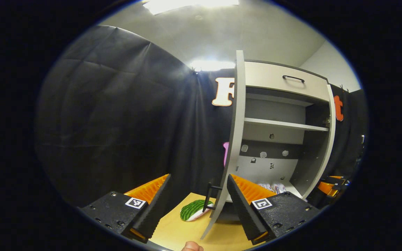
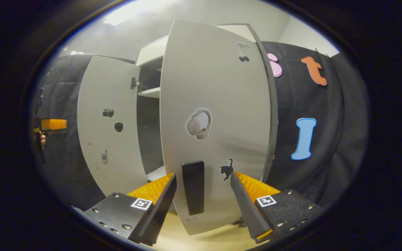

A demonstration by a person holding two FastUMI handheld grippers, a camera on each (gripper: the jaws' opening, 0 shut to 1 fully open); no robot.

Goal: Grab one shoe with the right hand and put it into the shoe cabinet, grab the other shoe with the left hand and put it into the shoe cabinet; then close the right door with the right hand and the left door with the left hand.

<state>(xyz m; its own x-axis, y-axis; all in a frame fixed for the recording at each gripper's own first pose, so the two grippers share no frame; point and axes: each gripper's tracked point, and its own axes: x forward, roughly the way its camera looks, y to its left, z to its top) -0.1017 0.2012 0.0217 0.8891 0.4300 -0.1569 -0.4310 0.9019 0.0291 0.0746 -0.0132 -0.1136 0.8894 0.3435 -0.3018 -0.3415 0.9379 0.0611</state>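
— White and pink, that is how the shoes [image 1: 273, 187] look in the left gripper view: a pair lying on the bottom floor of the shoe cabinet [image 1: 284, 129], side by side, toes hard to make out.

— And the doors?

— Both stand open. The left door [image 1: 229, 146] is seen edge-on, just in front of the left hand-held gripper [image 1: 198, 205], whose fingers are spread wide with the door's lower edge and its dark handle [image 1: 208, 200] between them, touching neither that I can tell.

— What about the other side?

— In the right gripper view the right door [image 2: 215, 115] swings toward the camera, its grey face carrying small stickers and a dark upright handle [image 2: 193, 191]. The right hand-held gripper [image 2: 202, 198] is spread too, the handle standing in the gap between its fingers; whether a finger touches it I cannot tell.

— Anything else nearby?

— A green striped object [image 1: 193, 210], like a melon slice, lies on the pale wooden tabletop [image 1: 183, 232] beside the left door's foot. Inside the cabinet a shelf [image 1: 284, 124] runs across, with a drawer [image 1: 288, 82] above it.
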